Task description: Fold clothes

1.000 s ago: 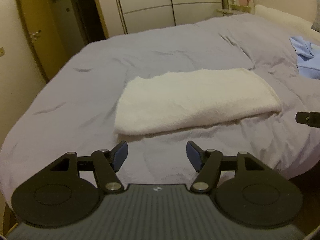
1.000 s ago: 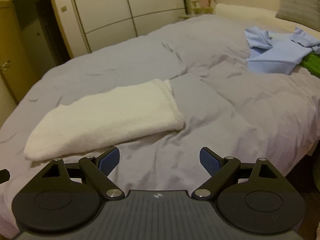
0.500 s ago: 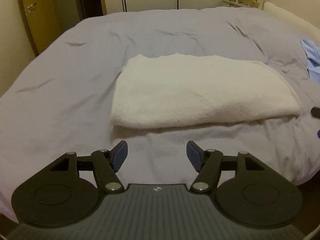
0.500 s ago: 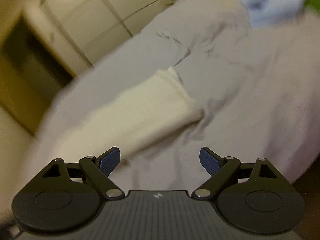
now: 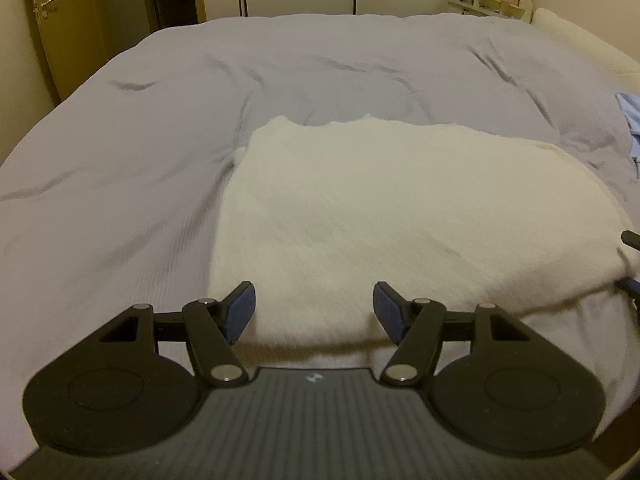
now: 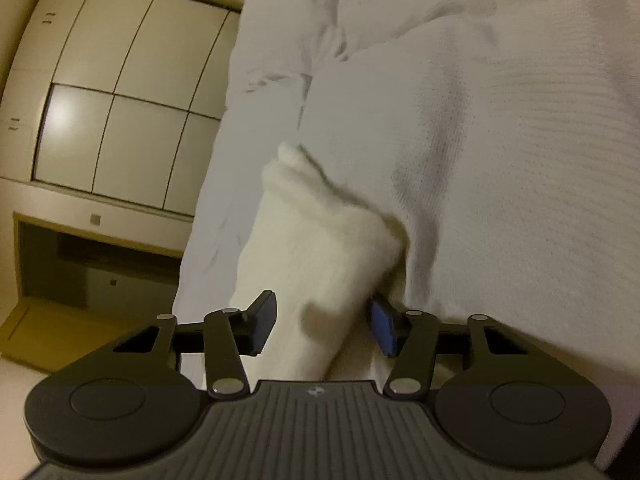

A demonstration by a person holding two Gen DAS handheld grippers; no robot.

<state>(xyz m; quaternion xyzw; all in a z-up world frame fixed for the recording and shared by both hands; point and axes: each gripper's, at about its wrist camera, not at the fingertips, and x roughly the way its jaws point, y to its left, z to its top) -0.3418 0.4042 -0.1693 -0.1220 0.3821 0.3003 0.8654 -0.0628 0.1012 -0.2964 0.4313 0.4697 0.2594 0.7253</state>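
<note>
Grey bed cover surrounds a folded cream towel. Left gripper spread wide at its near edge; right gripper (rolled sideways) straddles a corner, jaws apart.

Black left gripper, blue-padded fingers, silver pivot screws, ribbed grey body

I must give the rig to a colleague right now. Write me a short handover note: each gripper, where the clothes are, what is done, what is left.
Left gripper: open, holds nothing, its jaws at the near edge of the cream garment, toward its left end.
Right gripper: open, rolled sideways, with the garment's right end corner between its jaws; not yet closed on it.
The garment lies folded into a flat band on the grey duvet. A bit of blue clothing shows at the far right of the bed.
Done: at least one fold, judging from its flat shape.
Left: probably close both grippers on the cloth and fold once more; the blue piece likely follows.
</note>
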